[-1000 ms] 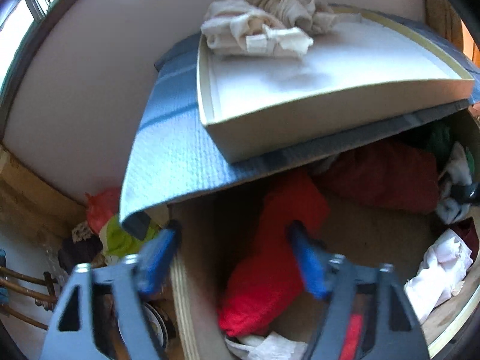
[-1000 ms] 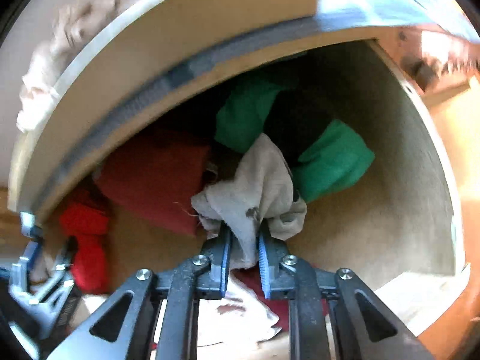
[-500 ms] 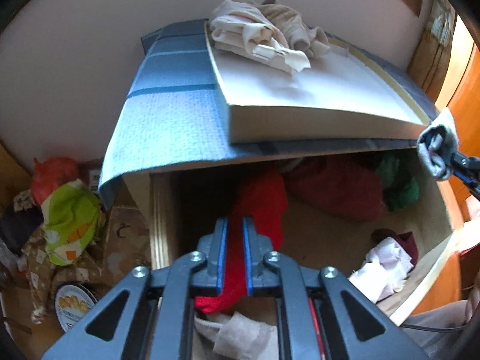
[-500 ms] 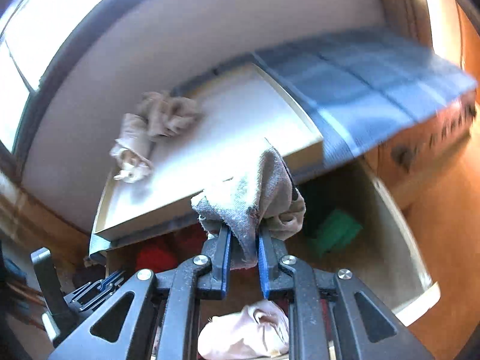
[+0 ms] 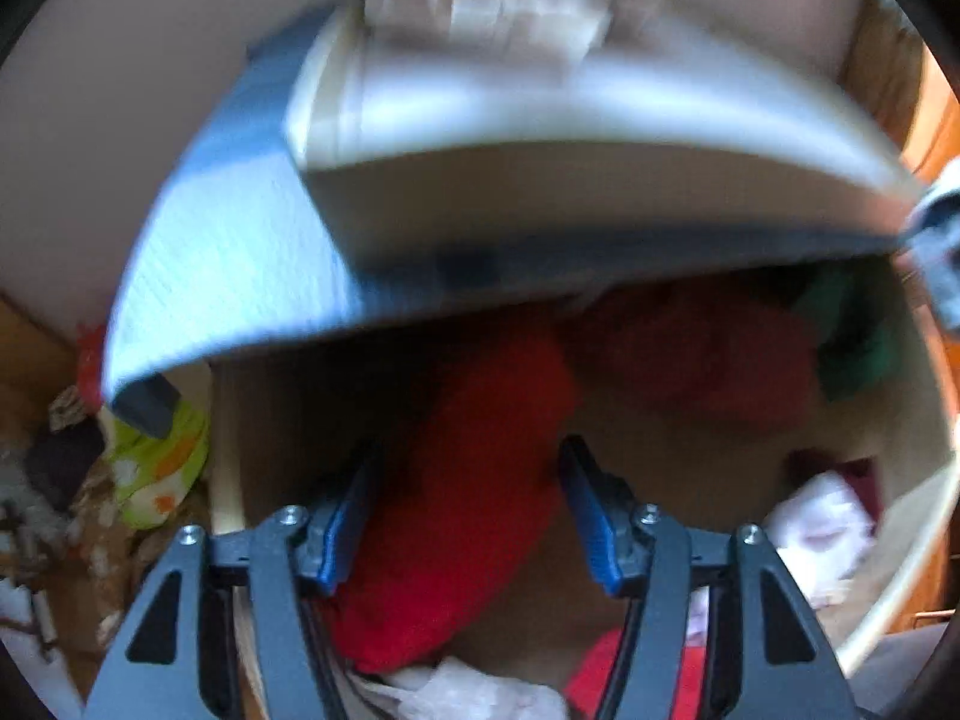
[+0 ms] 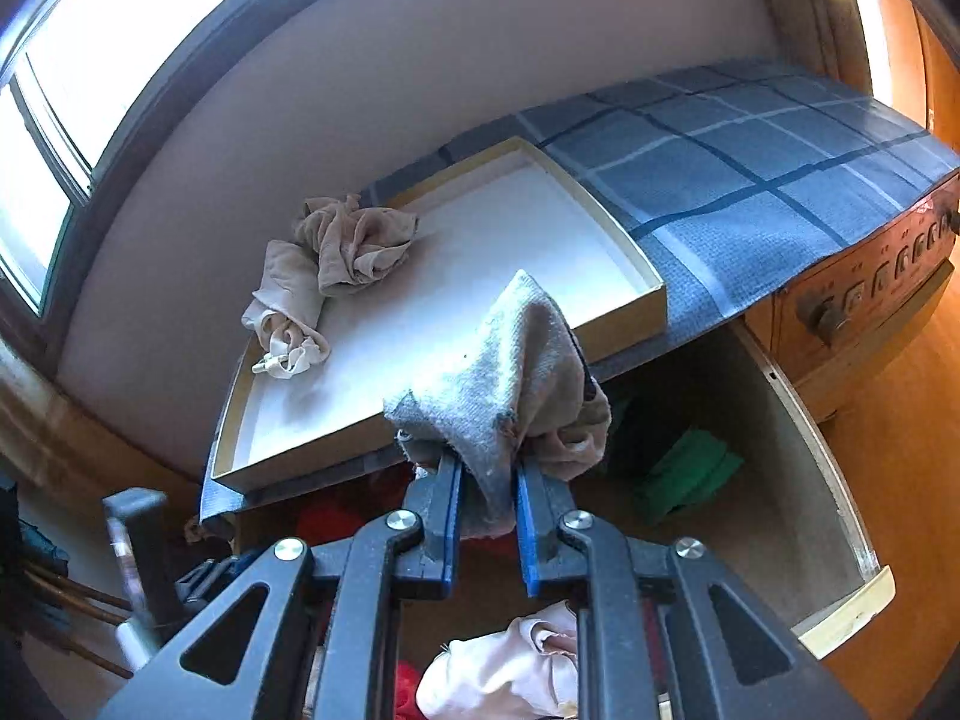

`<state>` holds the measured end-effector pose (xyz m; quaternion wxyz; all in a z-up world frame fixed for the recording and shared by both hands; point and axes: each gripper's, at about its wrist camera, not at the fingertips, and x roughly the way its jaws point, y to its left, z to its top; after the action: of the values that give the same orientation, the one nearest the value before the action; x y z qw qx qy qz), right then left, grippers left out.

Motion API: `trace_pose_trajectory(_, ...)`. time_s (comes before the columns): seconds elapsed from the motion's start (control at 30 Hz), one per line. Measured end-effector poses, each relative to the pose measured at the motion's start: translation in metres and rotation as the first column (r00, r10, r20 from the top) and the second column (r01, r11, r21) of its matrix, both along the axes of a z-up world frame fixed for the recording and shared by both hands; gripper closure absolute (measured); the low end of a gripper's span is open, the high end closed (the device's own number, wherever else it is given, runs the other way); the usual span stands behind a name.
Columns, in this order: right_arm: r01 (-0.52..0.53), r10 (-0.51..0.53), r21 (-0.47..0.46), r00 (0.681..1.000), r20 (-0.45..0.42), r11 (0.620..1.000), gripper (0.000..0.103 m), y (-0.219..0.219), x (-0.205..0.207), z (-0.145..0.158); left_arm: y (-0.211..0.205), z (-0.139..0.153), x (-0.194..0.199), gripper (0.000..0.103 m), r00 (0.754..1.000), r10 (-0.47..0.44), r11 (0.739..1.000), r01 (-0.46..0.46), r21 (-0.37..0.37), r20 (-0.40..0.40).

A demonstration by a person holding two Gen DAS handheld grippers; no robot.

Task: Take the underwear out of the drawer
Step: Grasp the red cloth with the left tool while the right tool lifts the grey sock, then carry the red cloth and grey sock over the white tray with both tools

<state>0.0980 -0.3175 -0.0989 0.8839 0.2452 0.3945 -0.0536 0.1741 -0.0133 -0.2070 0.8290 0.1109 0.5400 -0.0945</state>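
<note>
Two hand-held grippers work at an open drawer of underwear. Seen from the left wrist, in a motion-blurred frame, the left hand-held gripper (image 5: 468,516) hangs over the drawer (image 5: 888,594) with its blue-padded jaws spread wide and nothing between them; a bright red garment (image 5: 474,480) lies in the drawer below the gap. Deeper in sit a darker red piece (image 5: 690,360) and a green one (image 5: 858,348), with a white garment (image 5: 822,528) near the front right corner. Above the drawer, a shallow cardboard tray (image 5: 570,192) rests on a blue cloth (image 5: 228,252).

Seen from the right wrist, the right hand-held gripper (image 6: 486,516) is clamped on a grey piece of underwear (image 6: 504,372), held up above the drawer (image 6: 840,606) and in front of the tray's (image 6: 648,312) near edge. Beige garments (image 6: 336,264) lie crumpled at the tray's far left corner. The tray sits on a blue checked cloth (image 6: 750,180) that covers the chest top. Inside the drawer a green garment (image 6: 684,468) lies against the bare bottom, and a pale pink one (image 6: 510,672) shows beneath the gripper frame.
</note>
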Motion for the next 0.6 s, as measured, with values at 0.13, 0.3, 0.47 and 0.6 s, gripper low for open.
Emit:
trace_pose_trajectory(0.13,0.003,-0.003,0.017,1.0,0.002,1.0,0.086,-0.002,0.0,-0.001,-0.014,-0.005,0.001,0.047,0.999,-0.042,0.997,0.043,0.063,-0.017)
trace_pose_trajectory(0.3,0.002,-0.002,0.022,1.0,0.005,1.0,0.086,-0.002,0.001,-0.001,-0.013,-0.002,-0.002,0.062,0.998,-0.058,0.998,0.059,0.034,-0.02)
trace_pose_trajectory(0.47,0.006,-0.006,0.004,1.0,0.013,1.0,0.086,-0.002,0.0,-0.001,-0.013,0.006,-0.017,0.065,0.994,-0.107,0.994,0.107,-0.017,-0.018)
trace_pose_trajectory(0.6,0.015,-0.015,-0.008,0.999,0.043,1.0,0.086,-0.003,-0.003,0.003,-0.007,0.026,-0.036,0.065,0.988,-0.152,0.987,0.152,-0.061,0.001)
